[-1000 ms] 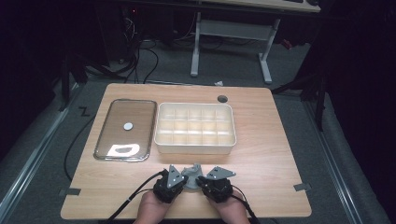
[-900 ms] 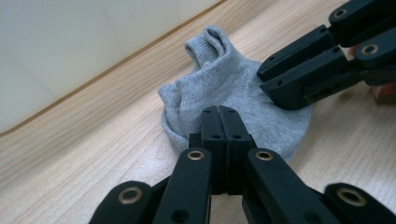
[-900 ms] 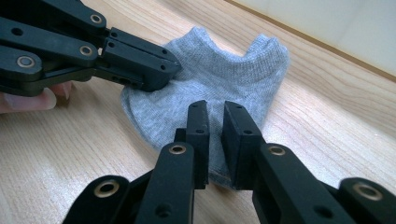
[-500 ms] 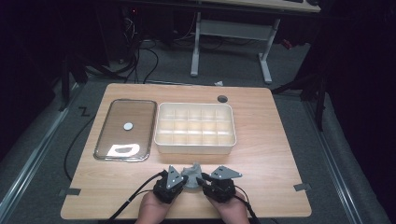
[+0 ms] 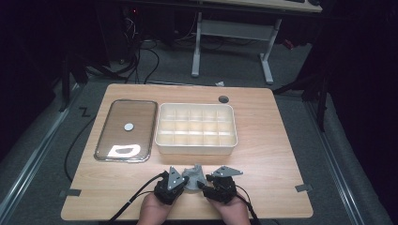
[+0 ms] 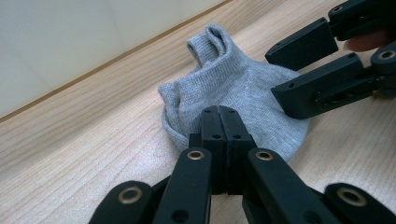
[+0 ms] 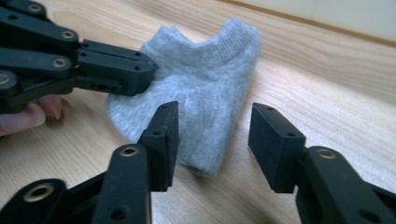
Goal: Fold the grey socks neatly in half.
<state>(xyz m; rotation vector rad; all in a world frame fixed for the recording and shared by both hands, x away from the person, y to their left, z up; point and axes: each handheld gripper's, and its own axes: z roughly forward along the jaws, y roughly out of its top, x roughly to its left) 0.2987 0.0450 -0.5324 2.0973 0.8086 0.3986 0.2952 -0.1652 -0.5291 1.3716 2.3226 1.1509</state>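
Note:
A small grey sock (image 5: pixel 193 174) lies crumpled on the wooden table (image 5: pixel 263 140) near its front edge, between the two hand-held grippers. My left gripper (image 6: pixel 219 112) comes at it from the left (image 5: pixel 184 181) with its jaws together, pinching the sock's (image 6: pixel 233 79) near hem. My right gripper (image 7: pixel 215 121) reaches in from the right (image 5: pixel 202 183). Its jaws have just been opening and now stand wide apart. The folded end of the sock (image 7: pixel 205 93) lies between them, and neither pad presses on it. The right gripper view also catches the left gripper (image 7: pixel 149 70) at the sock's left edge.
Behind the sock stands a white box (image 5: pixel 196 149) divided into several compartments. To its left lies a shallow glass-topped metal tray (image 5: pixel 105 140) with a small white disc (image 5: pixel 128 126) on it. A dark round cap (image 5: pixel 224 99) sits near the table's far edge.

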